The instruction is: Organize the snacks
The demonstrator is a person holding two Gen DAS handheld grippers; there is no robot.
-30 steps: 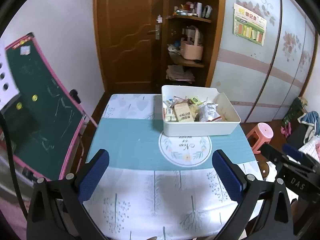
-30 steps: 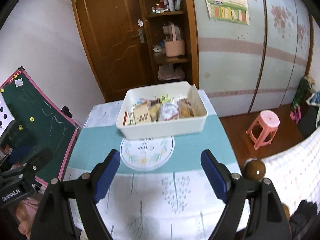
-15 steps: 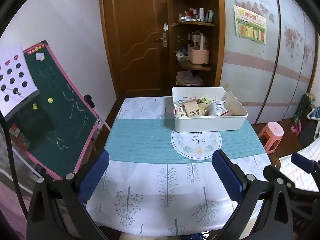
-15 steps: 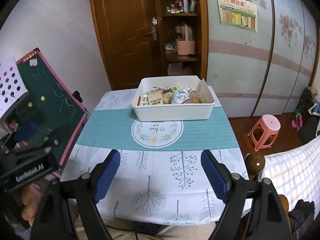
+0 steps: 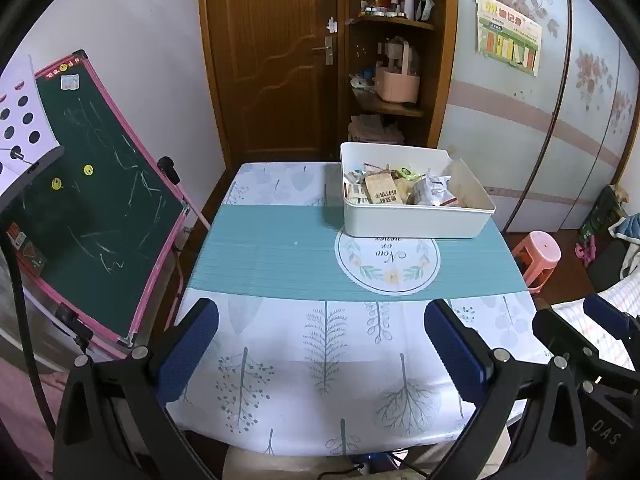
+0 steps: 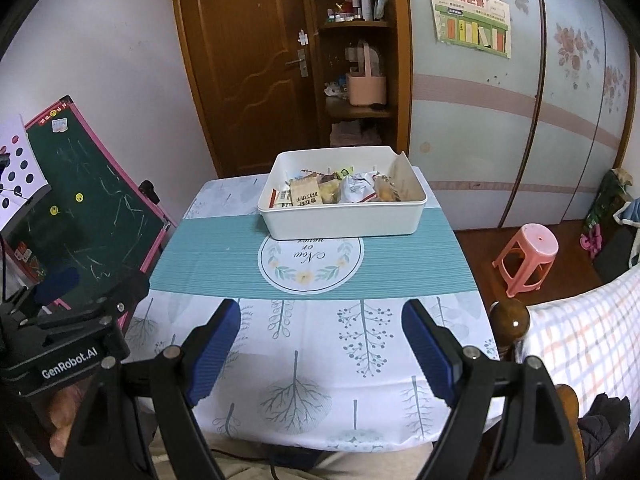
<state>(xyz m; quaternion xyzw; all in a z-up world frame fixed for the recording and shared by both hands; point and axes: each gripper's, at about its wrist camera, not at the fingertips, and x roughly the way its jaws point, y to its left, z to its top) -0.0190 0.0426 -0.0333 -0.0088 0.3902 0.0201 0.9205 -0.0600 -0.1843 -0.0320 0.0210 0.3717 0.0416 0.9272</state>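
Observation:
A white plastic bin [image 5: 416, 222] stands at the far right of the table and holds several snack packets [image 5: 384, 192]. It also shows in the right wrist view [image 6: 344, 224], with the snack packets [image 6: 332, 192] inside. My left gripper [image 5: 320, 344] is open and empty, held above the near edge of the table, far short of the bin. My right gripper [image 6: 326, 344] is open and empty, also over the near edge. The left gripper's body [image 6: 60, 344] shows at the left of the right wrist view.
The table has a teal and white tree-print cloth [image 5: 280, 256]. A green chalkboard easel [image 5: 92, 200] leans at the left. A pink stool [image 6: 528, 256] and a bed post [image 6: 510, 320] stand at the right. A wooden door and shelves [image 5: 384, 80] are behind.
Both grippers have pulled back and up from the bin toward the near edge of the table. Their jaws have stayed open and empty.

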